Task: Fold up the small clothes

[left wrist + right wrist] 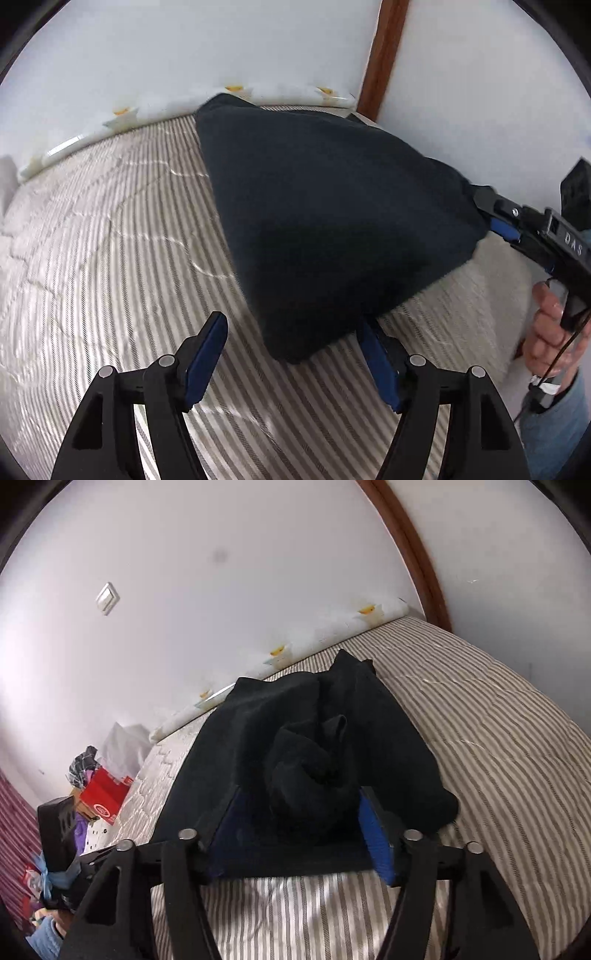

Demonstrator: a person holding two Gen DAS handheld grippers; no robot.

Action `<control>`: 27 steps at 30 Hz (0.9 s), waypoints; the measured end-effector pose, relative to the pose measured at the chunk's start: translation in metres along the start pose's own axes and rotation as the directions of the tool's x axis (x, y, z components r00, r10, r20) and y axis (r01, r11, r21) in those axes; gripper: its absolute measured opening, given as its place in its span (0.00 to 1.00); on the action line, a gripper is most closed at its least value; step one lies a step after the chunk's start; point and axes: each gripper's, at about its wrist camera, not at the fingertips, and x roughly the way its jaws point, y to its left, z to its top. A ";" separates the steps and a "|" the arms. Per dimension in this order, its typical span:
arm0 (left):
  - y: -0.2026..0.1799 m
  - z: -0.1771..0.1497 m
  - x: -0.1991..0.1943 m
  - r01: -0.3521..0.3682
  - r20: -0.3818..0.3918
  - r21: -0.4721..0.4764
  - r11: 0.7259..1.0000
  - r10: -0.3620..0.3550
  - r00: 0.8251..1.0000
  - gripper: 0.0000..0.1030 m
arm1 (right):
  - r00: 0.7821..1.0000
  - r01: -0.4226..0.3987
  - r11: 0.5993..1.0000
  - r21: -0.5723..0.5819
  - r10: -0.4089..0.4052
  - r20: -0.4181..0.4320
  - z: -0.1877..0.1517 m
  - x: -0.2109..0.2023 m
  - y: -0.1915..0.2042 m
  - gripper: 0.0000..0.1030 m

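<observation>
Dark garment [325,221], one piece, lies on the striped bedcover [110,240] ahead of my two claws. My left claw [291,369] tilts downward, jaws apart, the cloth's corner between them. My right claw [295,830] stands spread too, cloth bunched between its pads.

Black hand-held gripper [291,354], blue pads [205,363], blue sleeve [554,432].

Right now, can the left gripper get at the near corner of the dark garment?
Probably yes. The left gripper is open and the corner of the dark garment lies on the striped bedcover just ahead, partly between its fingers, nothing blocking.
</observation>
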 end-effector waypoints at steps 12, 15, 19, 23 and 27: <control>-0.004 0.008 0.026 -0.058 0.020 -0.018 0.998 0.059 0.998 0.70 | 0.991 0.020 1.000 0.021 -0.022 0.132 0.037 0.017 -0.002 0.19; -0.007 0.009 0.027 -0.025 0.019 -0.023 0.999 0.025 0.999 0.70 | 0.989 0.073 0.994 0.081 -0.082 0.122 0.030 0.010 -0.031 0.19; -0.020 0.012 0.028 -0.038 0.044 0.015 0.999 0.037 0.998 0.68 | 0.992 0.116 0.990 0.084 -0.120 0.042 0.021 0.014 -0.046 0.32; -0.022 0.019 0.031 -0.024 0.057 -0.008 1.000 0.024 0.998 0.66 | 0.962 0.257 0.966 0.029 -0.259 0.092 0.013 -0.012 -0.039 0.58; -0.025 0.020 0.034 -0.012 0.068 -0.024 1.000 0.014 0.998 0.52 | 0.965 0.258 0.965 0.038 -0.259 0.036 0.004 -0.004 -0.045 0.60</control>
